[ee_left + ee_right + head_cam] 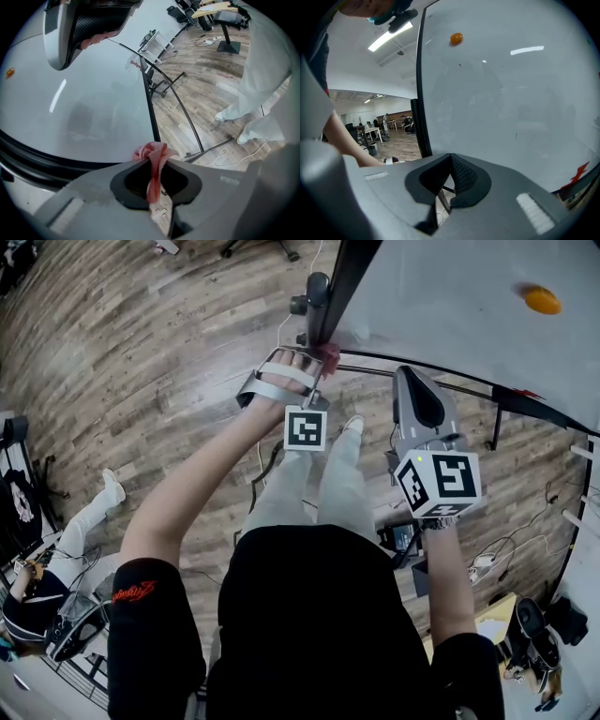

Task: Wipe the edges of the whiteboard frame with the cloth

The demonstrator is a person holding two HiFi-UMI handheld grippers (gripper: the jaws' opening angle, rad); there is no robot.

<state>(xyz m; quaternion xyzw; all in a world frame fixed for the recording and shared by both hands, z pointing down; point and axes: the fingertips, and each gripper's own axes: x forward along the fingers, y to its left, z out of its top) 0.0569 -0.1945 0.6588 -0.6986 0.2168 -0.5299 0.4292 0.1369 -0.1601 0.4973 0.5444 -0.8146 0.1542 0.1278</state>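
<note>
Cloth [151,152], pink and bunched, is pinched in the left claw [154,164], whose jaws clamp on it. It sits at the corner of the whiteboard's black frame [149,110], where two edges meet. Right claw [451,158] has its jaws pressed together with nothing between them and faces the whiteboard [511,93] near one frame edge, while a small orange magnet [456,38] sticks to the board surface, well apart from both claws.
</note>
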